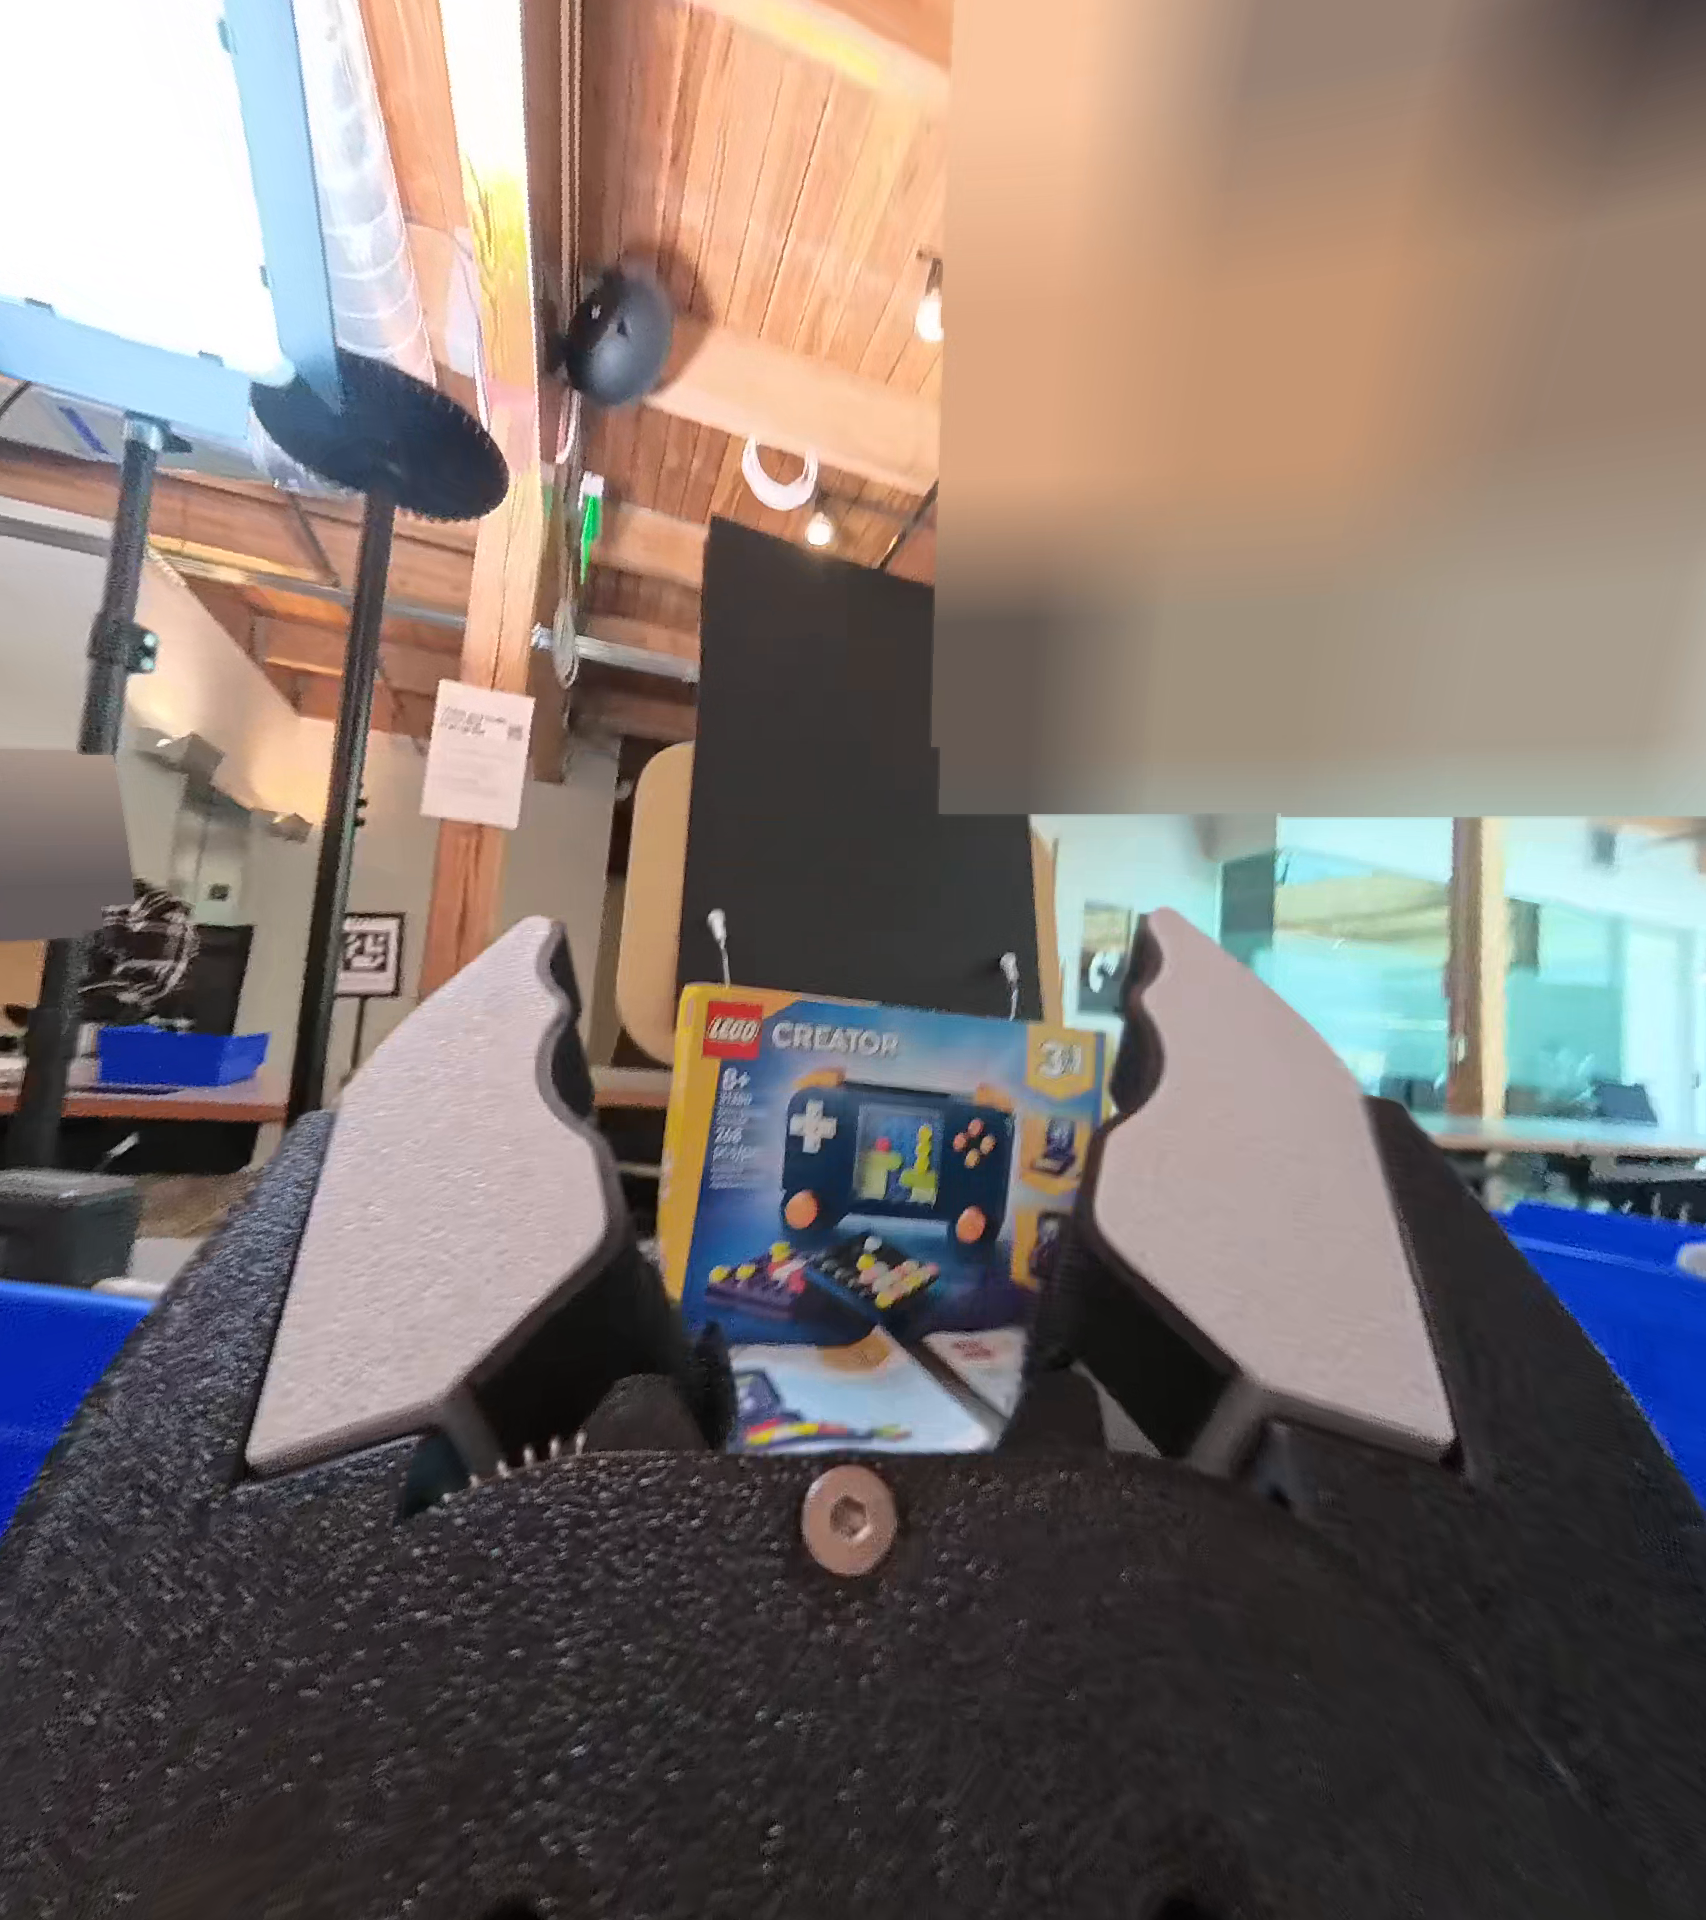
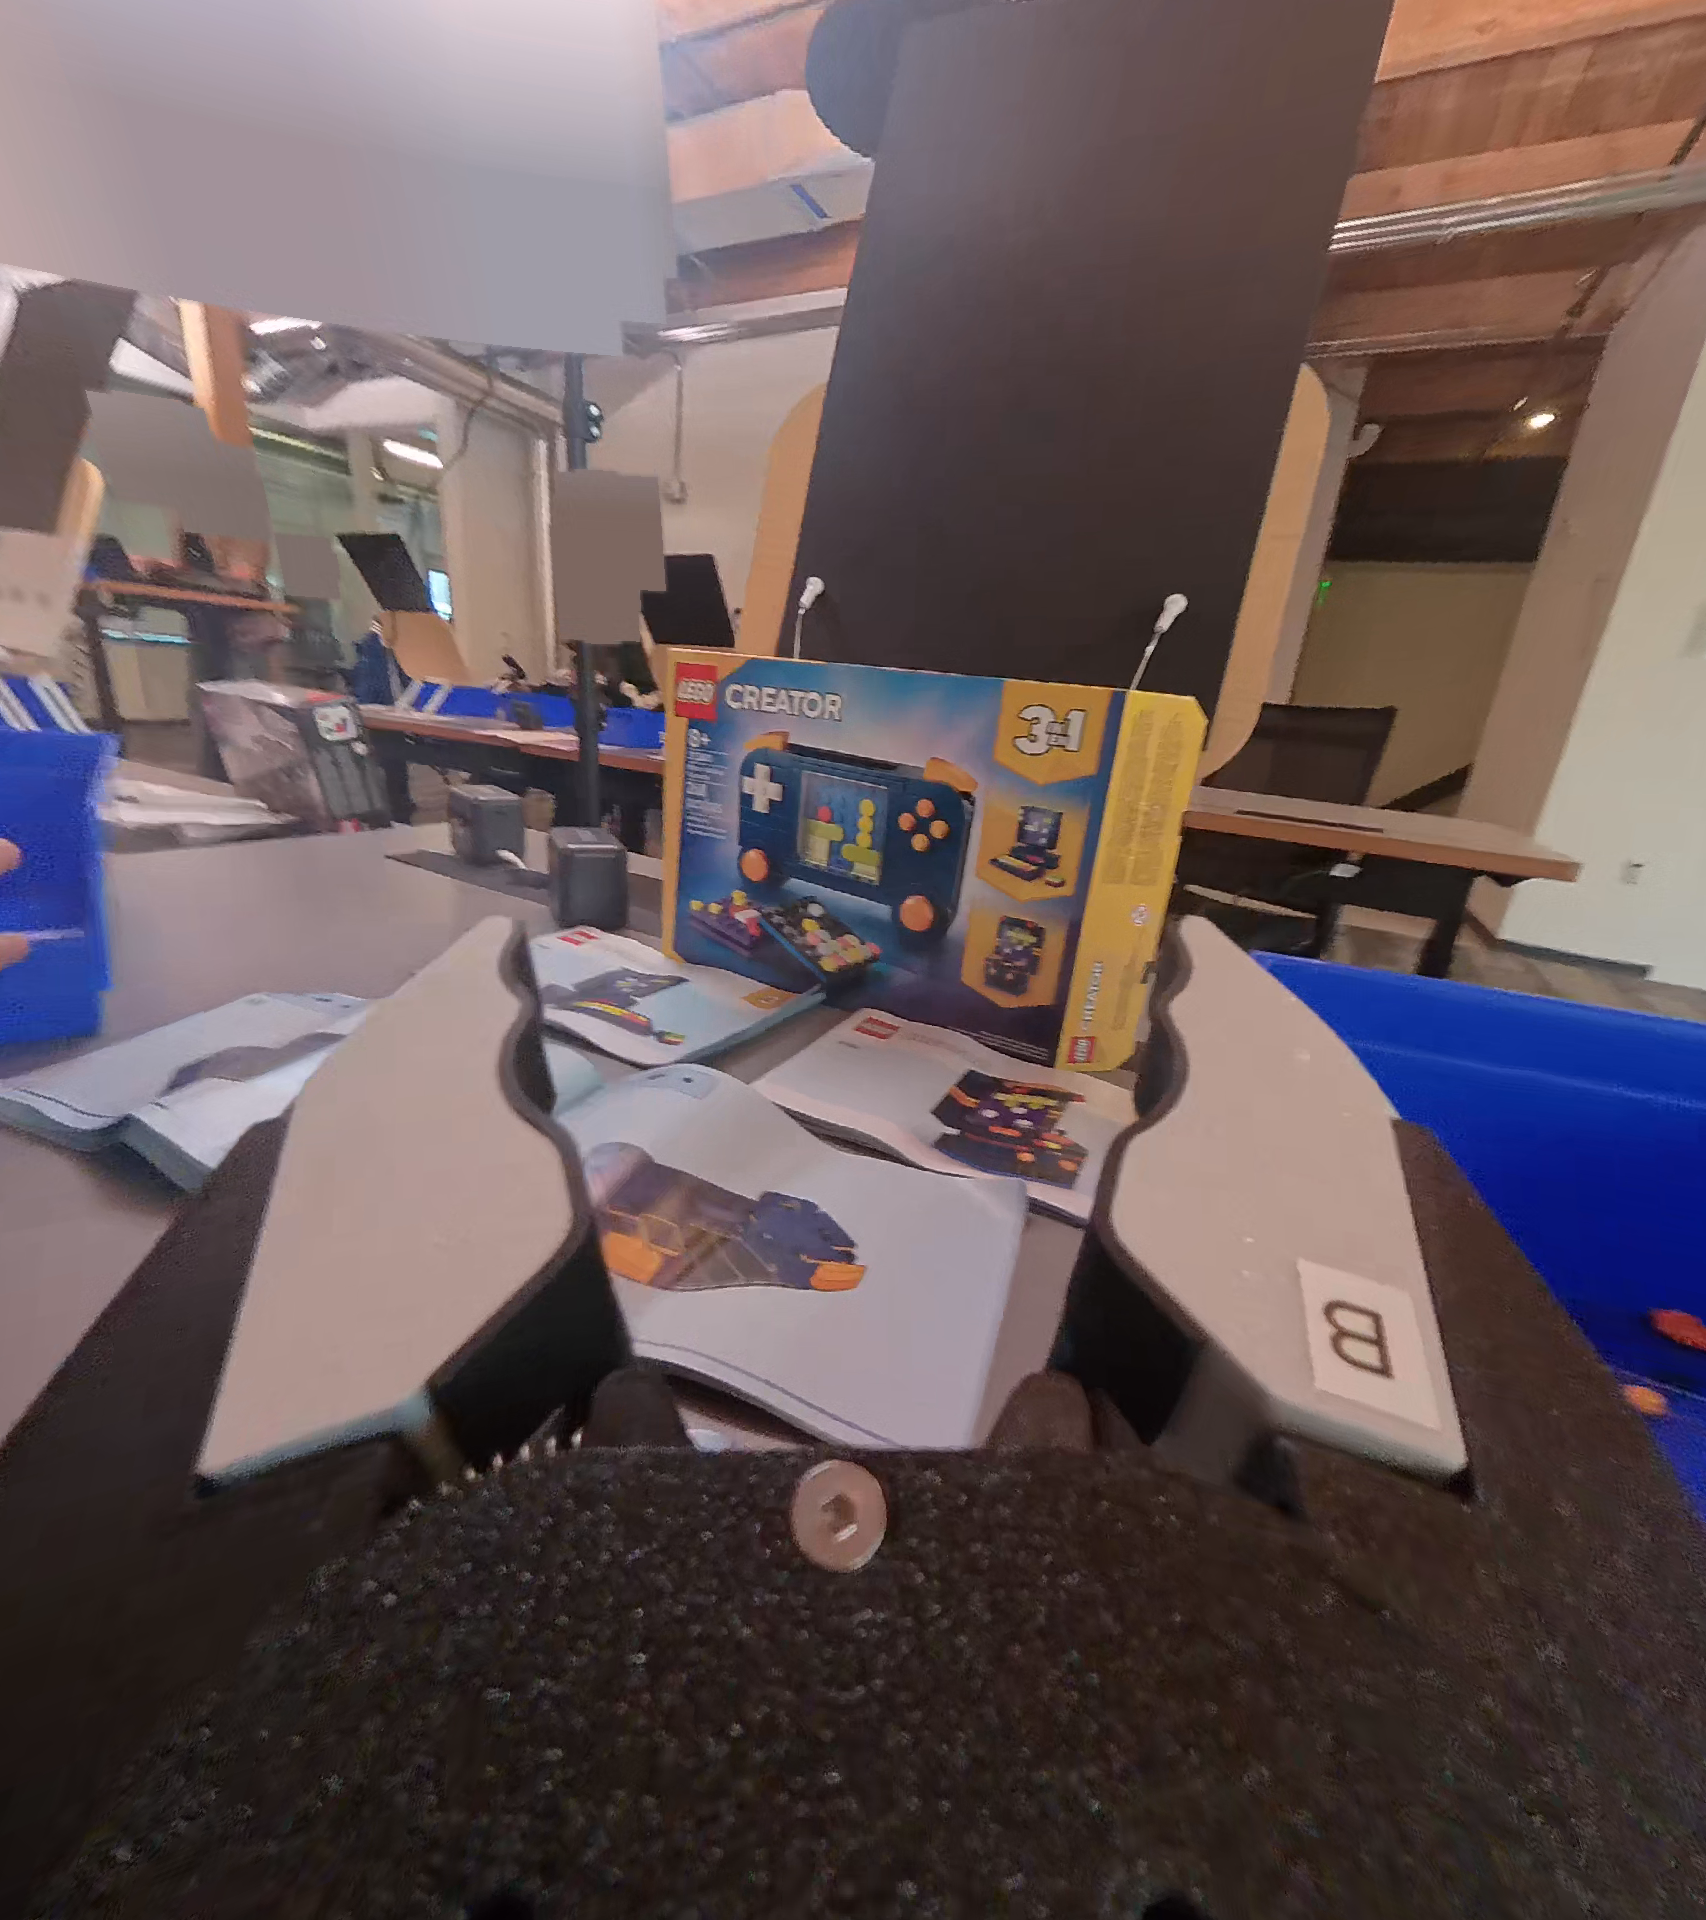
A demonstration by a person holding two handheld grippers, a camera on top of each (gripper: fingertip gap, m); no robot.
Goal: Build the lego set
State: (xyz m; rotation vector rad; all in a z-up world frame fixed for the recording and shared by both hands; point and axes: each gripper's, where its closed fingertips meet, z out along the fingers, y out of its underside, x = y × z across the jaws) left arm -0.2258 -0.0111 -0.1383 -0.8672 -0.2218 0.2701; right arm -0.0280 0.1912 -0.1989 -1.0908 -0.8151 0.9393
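Booklets (image 2: 807,1236) on grey table (image 2: 236,935) — box (image 2: 916,862) upright behind

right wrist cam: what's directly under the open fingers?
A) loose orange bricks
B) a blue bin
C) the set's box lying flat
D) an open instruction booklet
D: between the spread fingers of the right gripper, an open instruction booklet lies flat on the table, while the set's box stands upright behind it.
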